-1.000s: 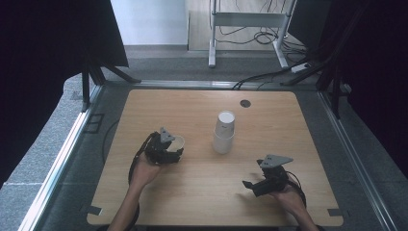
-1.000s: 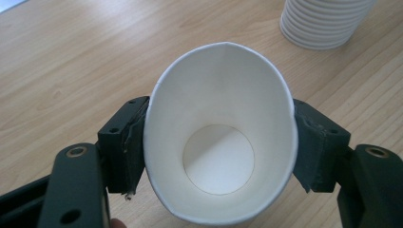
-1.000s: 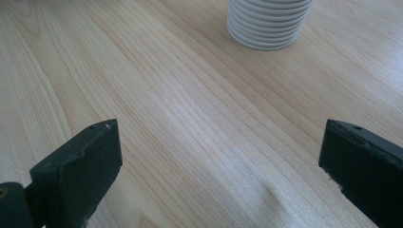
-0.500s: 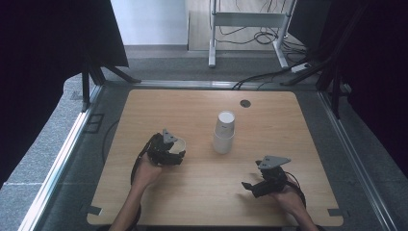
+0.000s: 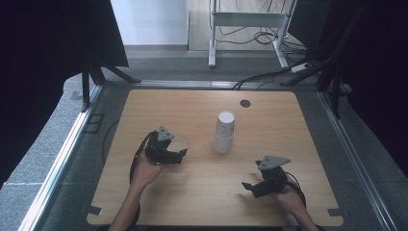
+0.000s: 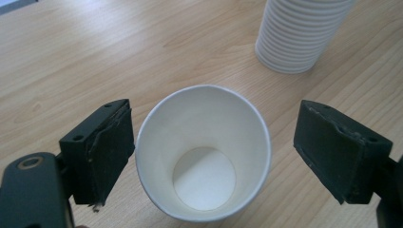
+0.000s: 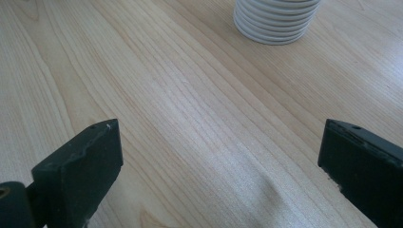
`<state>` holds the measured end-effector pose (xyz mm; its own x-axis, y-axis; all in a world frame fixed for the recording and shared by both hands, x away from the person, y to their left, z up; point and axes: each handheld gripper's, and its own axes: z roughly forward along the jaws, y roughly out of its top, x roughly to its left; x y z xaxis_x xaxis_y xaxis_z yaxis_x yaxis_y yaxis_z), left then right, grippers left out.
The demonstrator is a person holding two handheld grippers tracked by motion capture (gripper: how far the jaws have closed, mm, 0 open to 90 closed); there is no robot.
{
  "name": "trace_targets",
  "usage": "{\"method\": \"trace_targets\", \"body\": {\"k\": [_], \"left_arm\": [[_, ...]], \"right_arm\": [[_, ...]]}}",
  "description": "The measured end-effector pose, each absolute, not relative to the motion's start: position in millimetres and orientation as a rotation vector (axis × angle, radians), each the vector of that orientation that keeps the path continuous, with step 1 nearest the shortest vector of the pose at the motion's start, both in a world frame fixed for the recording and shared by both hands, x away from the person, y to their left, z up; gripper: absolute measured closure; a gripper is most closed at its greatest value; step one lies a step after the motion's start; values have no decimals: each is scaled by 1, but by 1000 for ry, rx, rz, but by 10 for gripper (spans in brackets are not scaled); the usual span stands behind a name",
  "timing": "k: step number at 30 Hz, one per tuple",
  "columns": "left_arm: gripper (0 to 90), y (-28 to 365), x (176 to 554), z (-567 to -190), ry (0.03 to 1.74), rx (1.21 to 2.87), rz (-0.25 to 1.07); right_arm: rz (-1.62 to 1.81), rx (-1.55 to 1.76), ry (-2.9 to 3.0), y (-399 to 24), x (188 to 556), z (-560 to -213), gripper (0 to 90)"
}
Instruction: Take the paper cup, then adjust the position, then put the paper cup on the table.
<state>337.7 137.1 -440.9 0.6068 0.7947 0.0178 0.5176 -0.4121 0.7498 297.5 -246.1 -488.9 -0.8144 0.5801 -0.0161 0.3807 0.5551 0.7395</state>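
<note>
**High view: a single cup stands free between parted jaws, beside the stack**

High view shows the light wooden tabletop (image 5: 192,202) with a tall stack of white ribbed paper cups (image 5: 224,132) standing upright near its middle. This stack serves as the landmark. The single white paper cup (image 5: 178,144) stands upright on the tabletop near the stack, on the side toward the person's left hand. The left gripper (image 5: 174,153) lies around that cup, with the person's left hand (image 5: 144,171) behind it.

Left gripper view looks down into the single cup (image 6: 204,152), mouth up, its round bottom visible. The left gripper (image 6: 211,152) has just been opening its jaws: they now stand wide apart, one on each side of the cup. A clear gap shows between the cup wall and the jaw nearer the stack; the other jaw sits just beside the rim, and whether it brushes it I cannot tell. The stack (image 6: 302,35) rises close beyond the cup.

The right gripper (image 5: 252,186) rests low over the tabletop well apart from the stack, on the side toward the person, held by the right hand (image 5: 288,197). In the right gripper view its jaws stand wide apart over bare wood (image 7: 190,118), nothing between them, and the stack's foot (image 7: 278,21) lies farther off.
</note>
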Motion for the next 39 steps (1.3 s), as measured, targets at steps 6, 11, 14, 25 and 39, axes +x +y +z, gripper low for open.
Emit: {"method": "trace_targets", "body": {"k": [6,11,14,25,39], "left_arm": [[132,135,331,-434,1005,2100,503],[131,133,322,-427,977,2103,524],[130,135,313,-424,978,2086,520],[130,150,281,-422,945,2020,507],[128,154,254,-445,948,2012,511]], "right_arm": [[1115,801,2529,-247,297,-488,9],[1115,802,2522,-248,297,-487,9],[1119,808,2516,-249,297,-486,9],[1157,813,2489,-250,296,-480,9],[1159,825,2466,-257,292,-479,0]]}}
